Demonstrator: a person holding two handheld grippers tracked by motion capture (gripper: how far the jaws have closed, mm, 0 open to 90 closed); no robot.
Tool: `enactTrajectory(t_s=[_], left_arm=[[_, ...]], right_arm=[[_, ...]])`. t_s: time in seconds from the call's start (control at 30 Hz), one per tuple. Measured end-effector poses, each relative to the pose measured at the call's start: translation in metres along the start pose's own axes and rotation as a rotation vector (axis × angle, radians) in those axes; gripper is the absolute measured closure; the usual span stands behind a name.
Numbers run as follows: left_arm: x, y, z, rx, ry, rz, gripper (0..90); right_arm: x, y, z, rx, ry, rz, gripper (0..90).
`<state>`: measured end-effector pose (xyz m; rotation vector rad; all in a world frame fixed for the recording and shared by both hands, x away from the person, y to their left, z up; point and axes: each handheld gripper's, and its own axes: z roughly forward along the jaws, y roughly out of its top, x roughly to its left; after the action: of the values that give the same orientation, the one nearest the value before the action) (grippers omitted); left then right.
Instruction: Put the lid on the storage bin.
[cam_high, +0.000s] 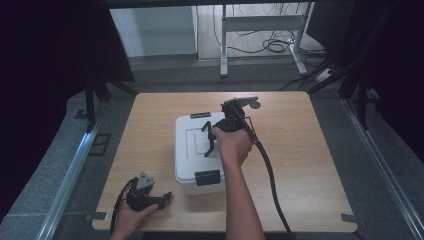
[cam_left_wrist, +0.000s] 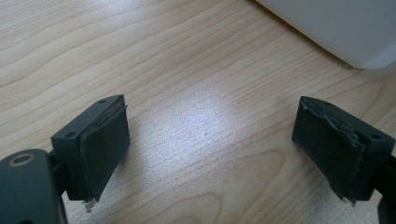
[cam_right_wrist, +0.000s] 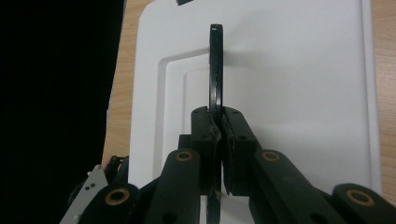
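Clearly your right gripper (cam_right_wrist: 218, 140) is clamped on the rigid black handle (cam_right_wrist: 215, 70) of the bulky white box (cam_high: 192, 150); your left gripper (cam_left_wrist: 210, 149) gapes empty.

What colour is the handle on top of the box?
Black. The handle, clamped by the right gripper, stands up from the white box lid; the right gripper view shows it best.

Camera setup: one fixed overhead, two riding on the hand-held grippers.
High view looks forward and down over the whole surface (cam_high: 150, 110); left gripper view sits close above bare wood, right gripper view close over the white box (cam_right_wrist: 289, 93), shared with high view.
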<state>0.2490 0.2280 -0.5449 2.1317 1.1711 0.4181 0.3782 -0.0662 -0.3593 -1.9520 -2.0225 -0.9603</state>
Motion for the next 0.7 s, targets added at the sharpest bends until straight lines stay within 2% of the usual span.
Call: enactTrajectory(t_s=[0.2, 0.5, 0.6, 0.7], left_arm=[[0.000, 0.000, 0.000, 0.000, -0.002, 0.002, 11.0], [0.000, 0.000, 0.000, 0.000, -0.002, 0.003, 11.0], [0.000, 0.000, 0.000, 0.000, -0.003, 0.002, 11.0], [0.000, 0.000, 0.000, -0.001, -0.002, 0.002, 11.0]], right_arm=[[-0.001, 0.001, -0.002, 0.010, 0.015, -0.030, 78.9], [-0.009, 0.005, -0.015, 0.011, 0.012, -0.068, 55.7], [-0.012, 0.005, -0.019, 0.007, 0.012, -0.107, 53.2], [-0.015, 0.005, -0.023, 0.002, 0.021, -0.126, 52.0]])
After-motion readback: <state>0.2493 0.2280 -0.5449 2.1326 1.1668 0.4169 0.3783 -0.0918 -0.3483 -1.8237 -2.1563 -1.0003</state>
